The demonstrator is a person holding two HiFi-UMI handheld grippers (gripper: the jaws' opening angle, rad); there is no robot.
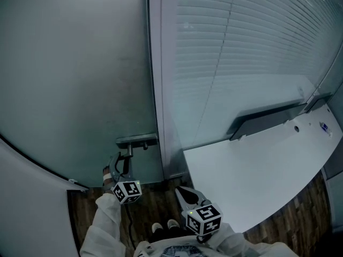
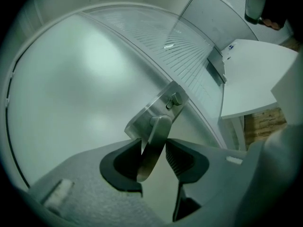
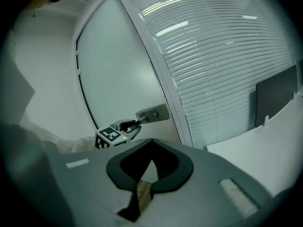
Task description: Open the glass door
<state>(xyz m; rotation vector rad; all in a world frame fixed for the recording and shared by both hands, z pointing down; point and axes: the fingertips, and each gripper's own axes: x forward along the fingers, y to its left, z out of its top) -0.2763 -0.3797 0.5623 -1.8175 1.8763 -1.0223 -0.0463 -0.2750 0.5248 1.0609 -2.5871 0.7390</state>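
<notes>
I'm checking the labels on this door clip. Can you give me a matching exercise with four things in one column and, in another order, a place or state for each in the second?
Things:
1. door handle
2. right gripper
3. blinds
4. white desk

Places or states:
A. behind glass, right of the glass door
B. jaws together, nothing between them
C. juts out low at the right of the head view
D. between the jaws of the left gripper

Pairs: 1-D, 2-B, 3-A, 4-C
</notes>
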